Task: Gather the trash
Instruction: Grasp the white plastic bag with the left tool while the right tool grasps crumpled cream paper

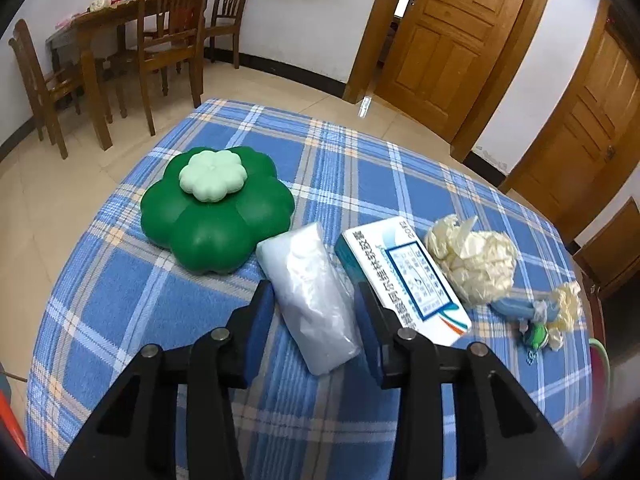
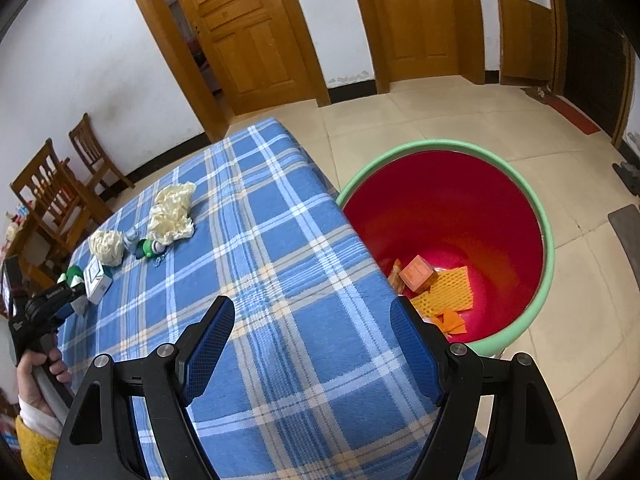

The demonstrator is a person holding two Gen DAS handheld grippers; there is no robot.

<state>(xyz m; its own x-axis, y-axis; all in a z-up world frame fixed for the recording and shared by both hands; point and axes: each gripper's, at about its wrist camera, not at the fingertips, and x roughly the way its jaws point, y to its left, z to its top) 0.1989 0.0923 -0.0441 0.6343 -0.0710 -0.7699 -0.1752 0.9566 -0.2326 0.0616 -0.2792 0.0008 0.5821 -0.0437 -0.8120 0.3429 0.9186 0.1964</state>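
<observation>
Two grippers were in use over a table covered with a blue plaid cloth. In the left wrist view, the left gripper hung low in the frame with its jaws straddling one clear plastic bag. The bag lay between the blue pads, but whether the pads pressed on it could not be told. Its long axis ran from the frame's centre down toward the lower middle, slightly slanted to the right.

Just right of the bag lay one white and teal medicine box, its long axis running from upper left to lower right and roughly parallel to the bag; its near end sat behind the right finger. Further right sat one crumpled cream wad, and beyond it, at the right edge of the cloth, a small cluster of blue, green and cream scraps. One green flower-shaped container with a pale green lid stood at centre left, close to the bag's far end.

In the right wrist view, the right gripper stood spread wide and empty above the cloth's edge. One red bin with a green rim stood on the floor at right, holding one orange box and some yellow-orange scraps. Two cream wads showed at left. A hand held the left gripper's handle at the lower left.
</observation>
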